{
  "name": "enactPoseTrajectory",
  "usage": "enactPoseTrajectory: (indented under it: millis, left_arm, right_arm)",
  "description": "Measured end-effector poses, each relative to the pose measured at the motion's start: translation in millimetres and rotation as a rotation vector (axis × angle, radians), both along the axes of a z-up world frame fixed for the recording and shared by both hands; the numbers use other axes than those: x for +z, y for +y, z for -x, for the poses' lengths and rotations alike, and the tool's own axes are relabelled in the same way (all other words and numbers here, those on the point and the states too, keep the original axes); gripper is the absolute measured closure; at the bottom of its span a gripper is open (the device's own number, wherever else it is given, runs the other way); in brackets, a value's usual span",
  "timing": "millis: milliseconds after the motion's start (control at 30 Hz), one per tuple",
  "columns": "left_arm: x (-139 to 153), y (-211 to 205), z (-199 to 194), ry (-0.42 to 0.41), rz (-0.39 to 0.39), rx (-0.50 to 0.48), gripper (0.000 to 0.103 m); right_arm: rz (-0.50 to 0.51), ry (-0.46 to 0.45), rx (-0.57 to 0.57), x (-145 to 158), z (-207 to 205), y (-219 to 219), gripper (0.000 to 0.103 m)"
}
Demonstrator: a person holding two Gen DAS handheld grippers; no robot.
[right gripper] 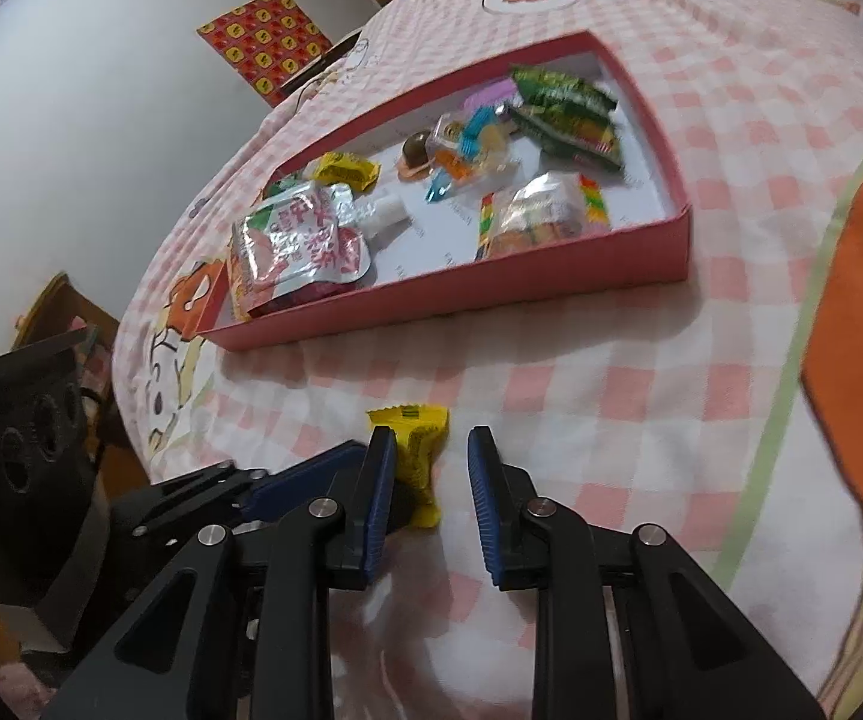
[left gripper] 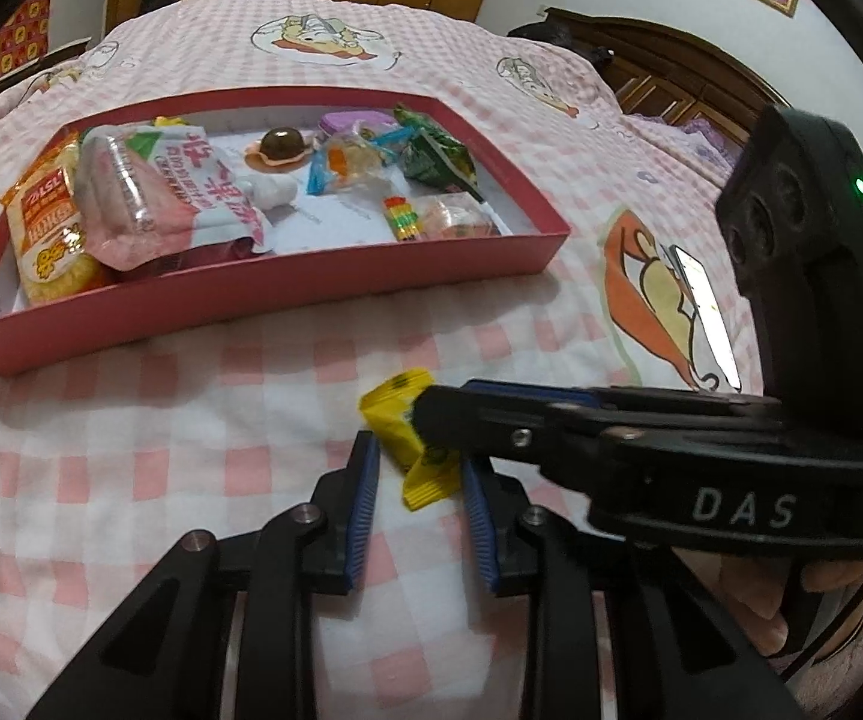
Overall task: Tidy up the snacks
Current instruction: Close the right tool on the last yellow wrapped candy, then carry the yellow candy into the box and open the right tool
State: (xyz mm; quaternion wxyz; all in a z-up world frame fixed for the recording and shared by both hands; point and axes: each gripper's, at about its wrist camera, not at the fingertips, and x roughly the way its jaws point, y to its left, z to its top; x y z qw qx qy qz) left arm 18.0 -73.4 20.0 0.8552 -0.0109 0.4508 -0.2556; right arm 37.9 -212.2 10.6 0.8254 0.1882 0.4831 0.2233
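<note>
A yellow wrapped candy [left gripper: 398,420] lies on the pink checked bedspread in front of a red tray [left gripper: 287,288] that holds several snacks. My left gripper [left gripper: 419,468] is open, its blue pads on either side of the candy's near end. My right gripper [left gripper: 431,414] comes in from the right, its tips over the candy. In the right wrist view the same candy [right gripper: 419,456] sits between the open right gripper [right gripper: 431,450] pads, against the left pad. The left gripper's fingers [right gripper: 287,486] reach in from the left. The tray [right gripper: 491,288] lies beyond.
In the tray are a pink drink pouch [left gripper: 191,192], an orange packet [left gripper: 47,222], green packets [left gripper: 437,156] and small candies. A lit phone [left gripper: 707,312] lies on the bedspread at right. Wooden furniture stands behind the bed.
</note>
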Motion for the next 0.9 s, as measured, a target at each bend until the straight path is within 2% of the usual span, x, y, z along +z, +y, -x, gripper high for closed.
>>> enactPoseTrajectory:
  millis: [100,133,333,900]
  left_arm:
    - [0,-1,1,-0.004,0.002,-0.009,0.077]
    - [-1,-1,2,-0.003,0.005,-0.016,0.081]
    - [4,1,5,-0.01,0.021,-0.019,0.084]
    - [38,8,-5,-0.089,0.051,0.009,0.085]
  right_arm:
    - [-0.003,0.006,0.007,-2,-2,4,0.076]
    - [-0.002,0.004,0.01,-2,-1,6,0.076]
    - [-0.008,-0.005,0.022,-1,2,15,0.079]
    - [0.003,-0.081,0.01,32,-3,18,0.08]
